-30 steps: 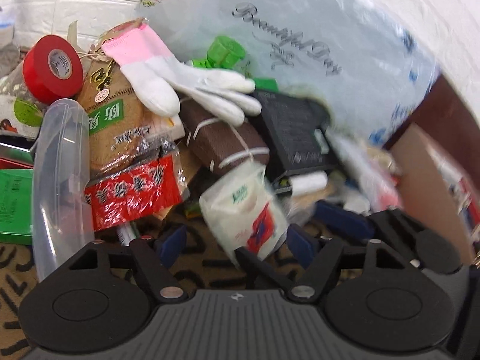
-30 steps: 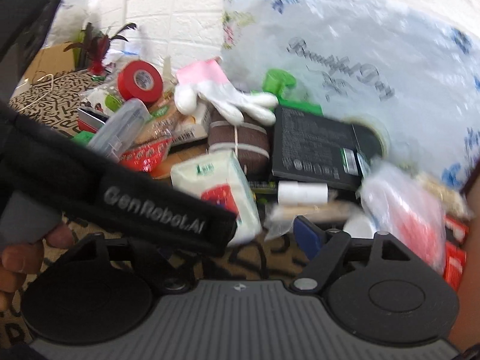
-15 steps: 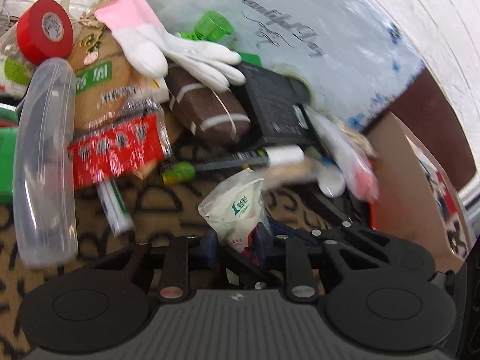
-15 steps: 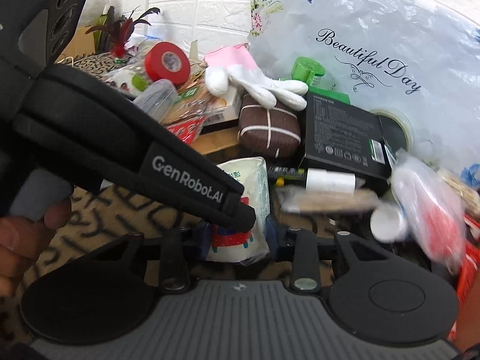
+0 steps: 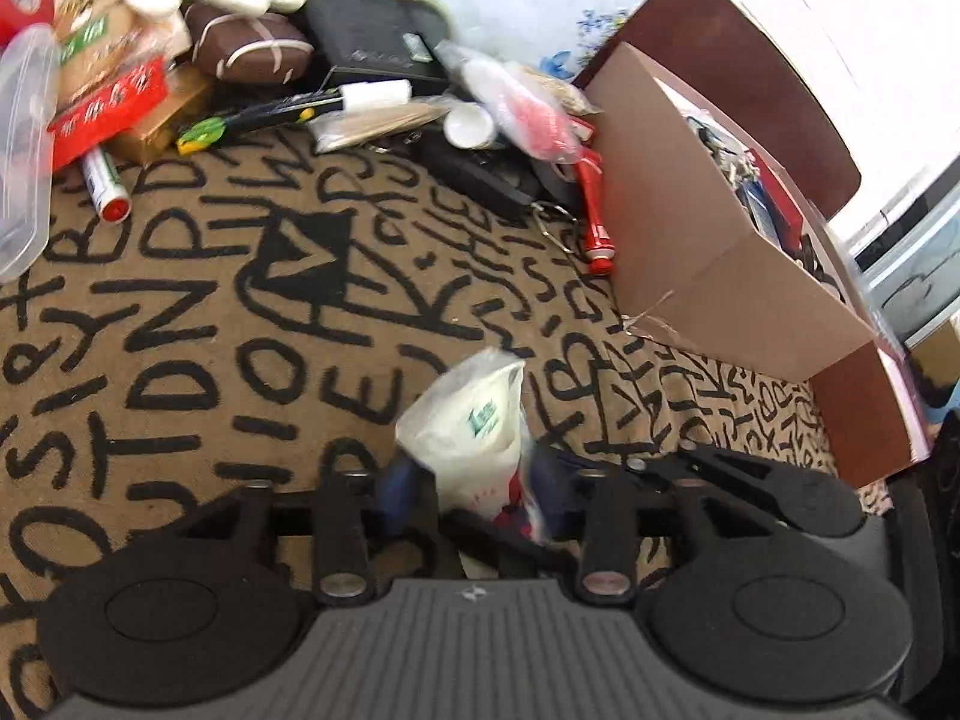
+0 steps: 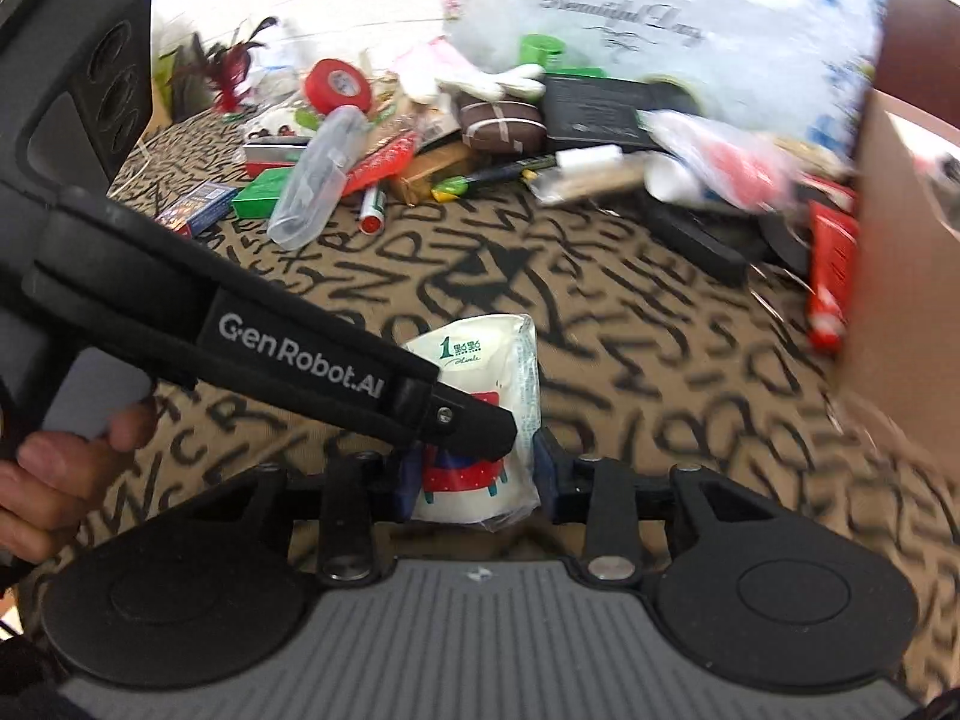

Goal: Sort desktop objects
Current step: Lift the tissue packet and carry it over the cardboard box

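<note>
While both grippers meet at 1 item, the scene reads as follows.

Tissue pack: a small white plastic-wrapped pack [image 6: 480,414] with green print and a red picture, held up above the patterned cloth, well apart from the heap of clutter.

Left gripper: its fingers [image 5: 474,480] are clamped on the pack [image 5: 468,432] from both sides; in the right wrist view the same tool [image 6: 456,420] reaches in from the left, its tip pressed on the pack's front.

Right gripper: its blue-padded fingers [image 6: 480,474] are closed against the pack's lower end, 1 on each side.

Hand: a person's fingers [image 6: 66,468] wrap the left tool's handle at the left edge.

Tablecloth: tan with black letters [image 5: 240,312], bare under the pack.

Clutter at the back: red tape roll [image 6: 336,81], white glove [image 6: 492,81], brown wrapped bundle [image 6: 501,123], black box [image 6: 591,111], clear plastic tube case [image 6: 321,177], marker with red cap [image 5: 107,183].

Cardboard box: open, at the right [image 5: 708,246], with things inside too blurred to name.
</note>
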The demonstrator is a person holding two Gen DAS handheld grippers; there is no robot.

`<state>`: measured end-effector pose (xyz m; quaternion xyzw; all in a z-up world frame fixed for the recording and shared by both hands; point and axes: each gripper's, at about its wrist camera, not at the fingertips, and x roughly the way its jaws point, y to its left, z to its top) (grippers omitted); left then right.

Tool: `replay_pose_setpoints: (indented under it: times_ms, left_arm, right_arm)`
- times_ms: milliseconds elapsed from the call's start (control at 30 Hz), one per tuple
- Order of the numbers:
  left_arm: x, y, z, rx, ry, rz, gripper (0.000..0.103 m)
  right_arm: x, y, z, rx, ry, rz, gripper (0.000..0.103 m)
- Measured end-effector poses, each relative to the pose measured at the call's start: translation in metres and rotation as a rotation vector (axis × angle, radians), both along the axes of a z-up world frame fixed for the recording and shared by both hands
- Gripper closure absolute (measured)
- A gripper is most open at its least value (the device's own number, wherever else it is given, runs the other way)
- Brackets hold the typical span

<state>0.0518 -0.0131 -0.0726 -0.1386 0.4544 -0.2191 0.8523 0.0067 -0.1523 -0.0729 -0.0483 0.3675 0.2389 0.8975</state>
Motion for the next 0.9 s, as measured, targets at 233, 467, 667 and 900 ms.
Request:
replay_pose_setpoints:
  times_ms: [233,467,667,900]
  left_arm:
    - [-0.001,-0.017,-0.002,0.059,-0.04,0.016,0.047]
    - [-0.009,-0.016,-0.001,0.095,-0.063,-0.003,0.085]
    - [-0.012,-0.034,0.029,0.049,-0.123,-0.054,0.092]
    - [0.0,-0.081,0.088,-0.03,-0.293,-0.167,0.092]
  right_arm:
    - [-0.007,-0.01,-0.005,0.014,-0.005,-0.061,0.052]
    - [-0.011,-0.007,-0.008,-0.015,-0.025,-0.059,0.056]
    - [-0.02,-0.021,0.014,0.028,-0.103,-0.12,0.068]
    - [-0.02,-0.068,0.069,0.07,-0.271,-0.249,0.069]
